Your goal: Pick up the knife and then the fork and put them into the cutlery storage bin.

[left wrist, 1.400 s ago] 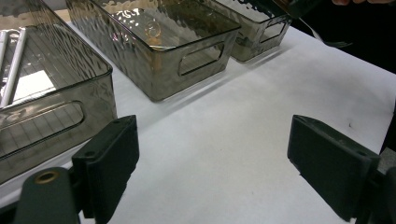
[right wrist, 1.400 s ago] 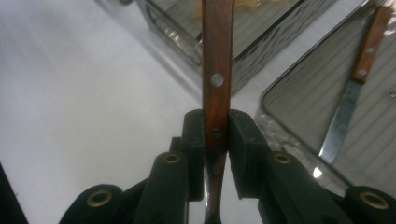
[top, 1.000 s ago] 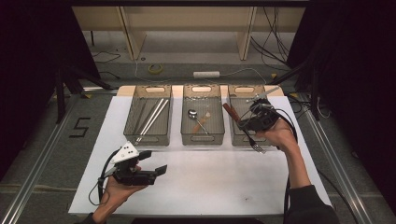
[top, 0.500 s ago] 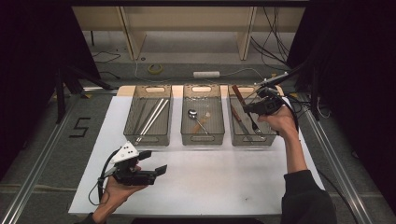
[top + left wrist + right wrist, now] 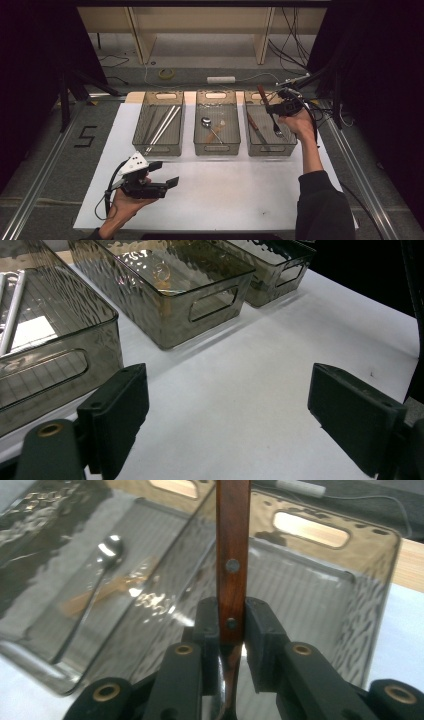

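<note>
My right gripper clamps a wooden-handled fork over the right bin, at two o'clock; my left gripper gapes wide, empty.

surface: white table | on it: three clear bins in a row
</note>
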### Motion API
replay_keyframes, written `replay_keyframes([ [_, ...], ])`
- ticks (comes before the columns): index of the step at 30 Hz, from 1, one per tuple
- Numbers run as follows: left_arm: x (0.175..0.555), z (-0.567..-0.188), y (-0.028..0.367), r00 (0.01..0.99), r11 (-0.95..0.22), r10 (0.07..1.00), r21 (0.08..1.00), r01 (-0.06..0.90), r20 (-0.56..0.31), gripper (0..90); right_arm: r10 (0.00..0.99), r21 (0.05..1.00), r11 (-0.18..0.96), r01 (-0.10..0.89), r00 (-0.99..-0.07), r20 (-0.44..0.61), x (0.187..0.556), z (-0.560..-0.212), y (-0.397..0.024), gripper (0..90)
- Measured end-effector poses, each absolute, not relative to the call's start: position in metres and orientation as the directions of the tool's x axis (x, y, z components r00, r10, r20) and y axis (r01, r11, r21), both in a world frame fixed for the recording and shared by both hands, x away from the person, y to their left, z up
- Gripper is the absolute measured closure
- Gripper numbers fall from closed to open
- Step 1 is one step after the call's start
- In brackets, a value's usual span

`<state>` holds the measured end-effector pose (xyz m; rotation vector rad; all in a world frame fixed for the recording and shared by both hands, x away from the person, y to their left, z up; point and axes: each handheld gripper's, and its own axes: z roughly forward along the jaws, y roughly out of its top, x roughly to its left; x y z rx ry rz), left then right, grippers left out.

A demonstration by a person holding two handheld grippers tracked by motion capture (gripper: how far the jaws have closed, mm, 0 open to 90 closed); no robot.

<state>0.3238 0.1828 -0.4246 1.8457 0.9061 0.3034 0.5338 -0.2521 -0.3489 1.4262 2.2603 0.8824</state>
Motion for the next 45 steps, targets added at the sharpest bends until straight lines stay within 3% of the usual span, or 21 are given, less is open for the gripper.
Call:
replay_keyframes([
  [18,0.323,-0.424,0.182,0.687,-0.203,0.701,0.871,0.448,-0.190,16.1,0.921,0.641,0.284,0.713,-0.388,0.023,0.548,-0.367,-0.250,77.9],
  [35,0.323,-0.424,0.182,0.688,-0.205,0.701,0.870,0.448,-0.189,16.1,0.921,0.610,0.301,0.733,-0.389,0.012,0.552,-0.384,-0.245,77.3],
  [36,0.323,-0.424,0.182,0.687,-0.204,0.701,0.870,0.449,-0.190,16.0,0.922,0.597,0.302,0.743,-0.387,0.016,0.553,-0.385,-0.244,75.4],
  [39,0.323,-0.424,0.182,0.688,-0.205,0.701,0.870,0.449,-0.190,15.7,0.921,0.554,0.297,0.778,-0.386,0.049,0.558,-0.388,-0.240,34.7],
  [40,0.323,-0.424,0.182,0.687,-0.204,0.701,0.870,0.449,-0.190,15.7,0.923,0.538,0.299,0.788,-0.381,0.045,0.559,-0.389,-0.239,31.3],
  [45,0.323,-0.424,0.182,0.688,-0.207,0.700,0.869,0.450,-0.190,15.7,0.925,0.559,0.292,0.776,-0.378,0.041,0.556,-0.385,-0.239,31.2],
])
